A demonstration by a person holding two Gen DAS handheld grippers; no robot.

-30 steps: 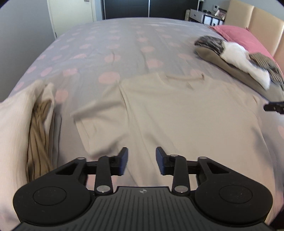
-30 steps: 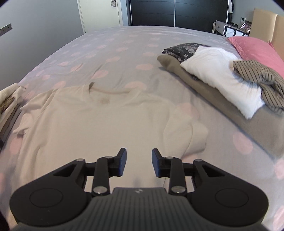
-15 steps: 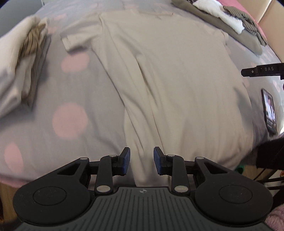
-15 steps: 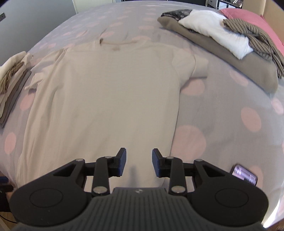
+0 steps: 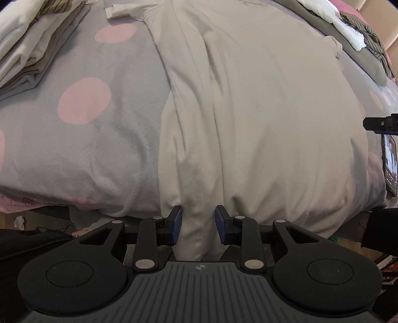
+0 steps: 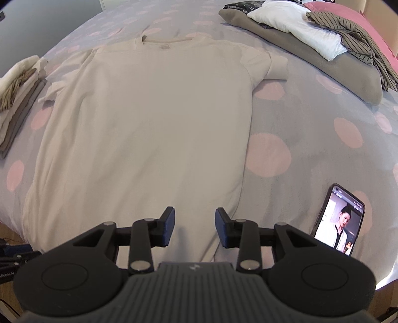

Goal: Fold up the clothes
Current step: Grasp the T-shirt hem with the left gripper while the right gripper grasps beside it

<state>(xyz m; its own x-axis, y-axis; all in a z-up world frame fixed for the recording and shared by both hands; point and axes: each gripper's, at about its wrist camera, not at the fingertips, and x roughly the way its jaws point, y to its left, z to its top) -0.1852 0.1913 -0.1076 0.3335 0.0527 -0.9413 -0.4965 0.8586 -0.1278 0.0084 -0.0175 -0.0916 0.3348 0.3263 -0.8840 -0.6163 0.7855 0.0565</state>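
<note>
A beige T-shirt point(image 6: 149, 111) lies flat, front up, on the bed with its collar at the far end. Its hem hangs over the near edge of the bed. In the left wrist view the shirt point(image 5: 248, 99) shows long creases down its left side. My left gripper point(image 5: 198, 224) is at the left part of the hem, open, with a hanging fold of the shirt between its jaws. My right gripper point(image 6: 194, 227) hovers over the right part of the hem. Its jaws are opening, and the cloth lies below them, not pinched.
The bedspread point(image 6: 298, 124) is grey with pink dots. A lit phone point(image 6: 340, 221) lies on it right of the hem. A stack of folded clothes point(image 6: 17, 99) sits to the left. A loose pile of garments point(image 6: 298, 34) lies at the far right, by a pink pillow point(image 6: 348, 15).
Both grippers have drawn back from mid-shirt to the near edge of the bed and tipped downward. The hem now sits at their fingertips. The right jaws stand slightly wider.
</note>
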